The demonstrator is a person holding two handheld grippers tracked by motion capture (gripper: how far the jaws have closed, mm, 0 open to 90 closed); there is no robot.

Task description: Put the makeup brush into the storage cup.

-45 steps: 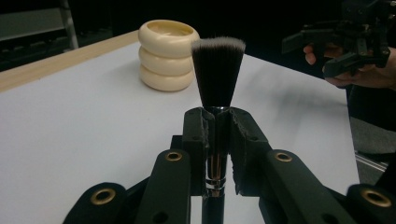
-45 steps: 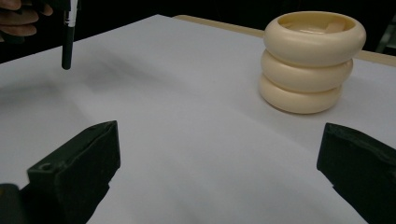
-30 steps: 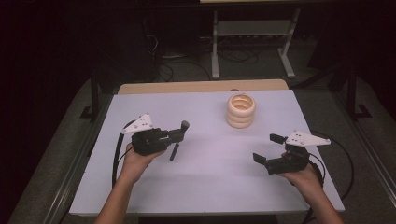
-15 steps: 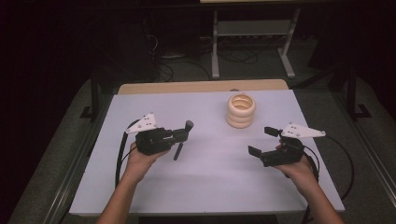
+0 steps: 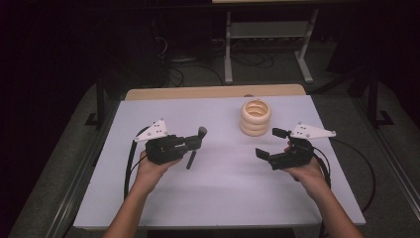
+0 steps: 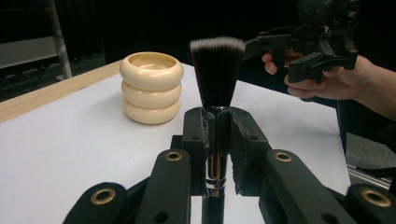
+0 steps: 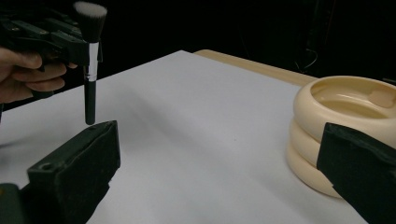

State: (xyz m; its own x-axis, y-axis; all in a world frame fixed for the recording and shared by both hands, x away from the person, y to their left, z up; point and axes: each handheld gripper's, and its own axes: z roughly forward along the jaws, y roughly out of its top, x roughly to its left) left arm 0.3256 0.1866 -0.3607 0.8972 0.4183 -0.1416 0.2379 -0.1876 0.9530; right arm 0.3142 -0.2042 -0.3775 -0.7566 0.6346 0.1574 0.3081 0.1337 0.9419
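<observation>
A makeup brush (image 6: pixel 217 74) with dark, white-tipped bristles and a black handle stands upright in my left gripper (image 6: pixel 217 135), which is shut on its silver ferrule. In the high view the left gripper (image 5: pixel 197 141) holds the brush (image 5: pixel 195 148) above the white table, left of centre. A cream ribbed holder (image 5: pixel 255 118) made of three stacked rings sits at the back centre. My right gripper (image 5: pixel 270 143) hovers open just in front and right of the holder (image 7: pixel 348 126), with nothing between its jaws. From the right gripper view, the brush (image 7: pixel 90 60) hangs at upper left.
The white table (image 5: pixel 218 193) has a wooden strip (image 5: pixel 213 92) along its far edge. Cables (image 5: pixel 130 163) trail from both grippers. A metal stand (image 5: pixel 267 34) and floor wires lie beyond the table in the dark.
My right gripper has moved left and forward toward the holder. The left gripper with the brush has drifted slightly right.
</observation>
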